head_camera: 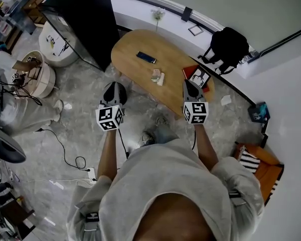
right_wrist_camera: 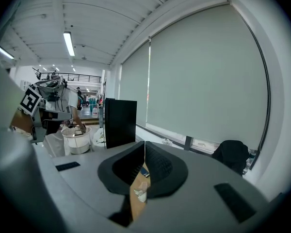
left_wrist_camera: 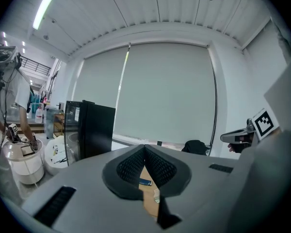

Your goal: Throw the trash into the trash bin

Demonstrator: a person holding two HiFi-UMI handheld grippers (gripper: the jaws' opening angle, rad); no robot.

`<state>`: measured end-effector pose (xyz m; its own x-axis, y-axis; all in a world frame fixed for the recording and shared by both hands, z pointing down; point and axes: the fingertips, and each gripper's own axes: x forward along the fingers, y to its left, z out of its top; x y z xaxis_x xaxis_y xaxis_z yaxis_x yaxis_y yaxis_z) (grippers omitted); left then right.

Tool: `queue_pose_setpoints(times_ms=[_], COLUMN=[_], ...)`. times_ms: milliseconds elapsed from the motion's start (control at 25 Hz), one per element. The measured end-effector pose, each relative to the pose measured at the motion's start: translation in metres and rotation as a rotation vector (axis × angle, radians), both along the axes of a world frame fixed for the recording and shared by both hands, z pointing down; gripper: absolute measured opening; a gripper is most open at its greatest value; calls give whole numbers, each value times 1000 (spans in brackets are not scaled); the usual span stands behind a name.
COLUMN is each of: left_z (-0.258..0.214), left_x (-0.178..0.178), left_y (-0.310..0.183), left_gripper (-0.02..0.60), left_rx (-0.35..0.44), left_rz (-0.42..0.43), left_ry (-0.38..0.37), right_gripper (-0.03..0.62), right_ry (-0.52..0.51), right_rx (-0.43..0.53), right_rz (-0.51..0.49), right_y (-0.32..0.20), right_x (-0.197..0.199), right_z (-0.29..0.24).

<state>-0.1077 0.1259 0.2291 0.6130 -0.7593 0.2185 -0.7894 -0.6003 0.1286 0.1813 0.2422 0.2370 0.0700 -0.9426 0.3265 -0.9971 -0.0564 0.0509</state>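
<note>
— On the oval light-wood table (head_camera: 135, 41)?
— Near the far edge, a dark blue flat rectangular device (head_camera: 146, 57). Closer in, well apart from it, crumpled pale paper scraps (head_camera: 158, 77). At the right end, a red flat item (head_camera: 189, 71), possibly a book.
— And on the grey marbled floor (head_camera: 85, 129)?
— Right of the table, a white crumpled scrap (head_camera: 226, 100). Nearer, left, a white power strip (head_camera: 91, 173) with a thin black cable (head_camera: 65, 152).
</note>
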Motion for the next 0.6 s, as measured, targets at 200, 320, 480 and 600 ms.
queue_pose_setpoints(times_ms=[200, 320, 480, 600], left_z=[11, 15, 16, 15], left_x=[11, 18, 23, 25], left_y=[-15, -30, -55, -75], left_gripper=[18, 18, 18, 18], left_rx=[-17, -22, -31, -38], left_rz=[-6, -22, -67, -112], left_ry=[-14, -28, -49, -61], right_gripper=[31, 31, 31, 31], right_ry=[-14, -31, -53, -68], right_rx=[-11, -17, -23, -25], right_rz=[-25, -46, -96, -139], right_y=[-27, -52, -93, -128], right_x=[7, 13, 21, 26], right_z=[13, 21, 30, 31])
